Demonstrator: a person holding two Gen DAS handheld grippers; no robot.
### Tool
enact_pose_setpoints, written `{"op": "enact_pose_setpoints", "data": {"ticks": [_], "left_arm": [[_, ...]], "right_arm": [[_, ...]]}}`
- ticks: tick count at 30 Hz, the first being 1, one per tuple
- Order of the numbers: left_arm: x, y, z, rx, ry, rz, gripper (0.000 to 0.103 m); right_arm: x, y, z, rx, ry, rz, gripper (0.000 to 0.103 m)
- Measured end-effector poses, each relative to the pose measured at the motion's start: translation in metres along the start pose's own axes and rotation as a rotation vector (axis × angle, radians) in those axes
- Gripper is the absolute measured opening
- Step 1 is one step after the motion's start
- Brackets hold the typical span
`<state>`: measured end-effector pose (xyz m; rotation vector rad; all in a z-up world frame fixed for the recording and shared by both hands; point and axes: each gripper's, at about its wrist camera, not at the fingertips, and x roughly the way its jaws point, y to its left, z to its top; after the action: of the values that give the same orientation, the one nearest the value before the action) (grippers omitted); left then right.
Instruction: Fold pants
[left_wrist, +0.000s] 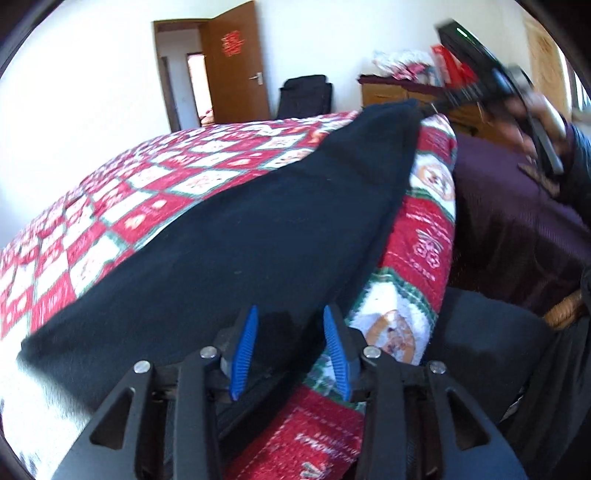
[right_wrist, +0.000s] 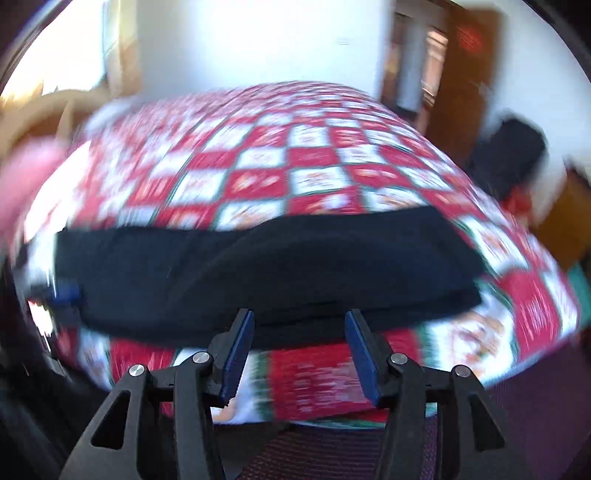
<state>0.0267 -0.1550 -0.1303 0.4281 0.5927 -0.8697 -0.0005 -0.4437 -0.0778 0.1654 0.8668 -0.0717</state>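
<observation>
I see the black pants (left_wrist: 236, 236) lying folded along the near edge of the red checked quilt (left_wrist: 110, 206). Both my claws, left gripper (left_wrist: 290, 317) and right gripper (right_wrist: 299, 321), gape empty; a brown door (left_wrist: 236, 62) stands far behind.

Pants (left_wrist: 258, 236) stretched lengthwise on the quilt (left_wrist: 155, 199), along the bed's near edge and just inside it, one end at the near right corner. Quilt spread over the whole bed, hanging over the near edge. Left gripper (left_wrist: 290, 319) at the pants' other end, fabric's edge between parted jaws. Right gripper (right_wrist: 299, 325) before the near edge, short of the pants, apart from them. Behind the bed, an open door (left_wrist: 236, 62); right of it a chair (left_wrist: 304, 96), then a dresser (left_wrist: 391, 94).
</observation>
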Motion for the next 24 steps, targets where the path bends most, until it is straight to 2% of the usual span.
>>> {"op": "enact_pose_setpoints", "data": {"ticks": [3, 6, 11, 13, 18, 19, 20, 21, 22, 24], "left_arm": [[0.006, -0.006, 0.002, 0.047, 0.015, 0.024, 0.04], [0.01, -0.005, 0.006, 0.044, 0.019, 0.023, 0.04], [0.013, -0.01, 0.01, 0.07, 0.021, 0.026, 0.04], [0.015, -0.01, 0.011, 0.072, 0.022, 0.029, 0.044], [0.018, -0.012, 0.015, 0.074, 0.025, 0.023, 0.044], [0.017, -0.011, 0.015, 0.069, 0.021, 0.016, 0.036], [0.016, -0.01, 0.016, 0.062, 0.019, 0.005, 0.028], [0.015, -0.01, 0.017, 0.057, 0.019, -0.001, 0.017], [0.014, -0.009, 0.017, 0.051, 0.013, -0.004, 0.013], [0.011, -0.007, 0.019, 0.042, 0.004, -0.012, 0.008]], "right_arm": [[-0.008, -0.033, 0.005, 0.153, -0.03, -0.02, 0.053], [-0.012, -0.057, 0.003, 0.26, -0.039, -0.048, 0.051], [-0.004, -0.077, 0.003, 0.343, -0.078, -0.007, 0.051], [0.001, -0.082, 0.003, 0.371, -0.092, 0.022, 0.051], [0.008, -0.091, 0.008, 0.398, -0.124, 0.065, 0.051], [0.009, -0.093, 0.009, 0.403, -0.131, 0.067, 0.049], [0.011, -0.094, 0.01, 0.403, -0.134, 0.056, 0.034], [0.013, -0.094, 0.012, 0.398, -0.135, 0.043, 0.025], [0.014, -0.095, 0.012, 0.395, -0.137, 0.041, 0.017], [0.018, -0.097, 0.013, 0.393, -0.14, 0.052, 0.013]]}}
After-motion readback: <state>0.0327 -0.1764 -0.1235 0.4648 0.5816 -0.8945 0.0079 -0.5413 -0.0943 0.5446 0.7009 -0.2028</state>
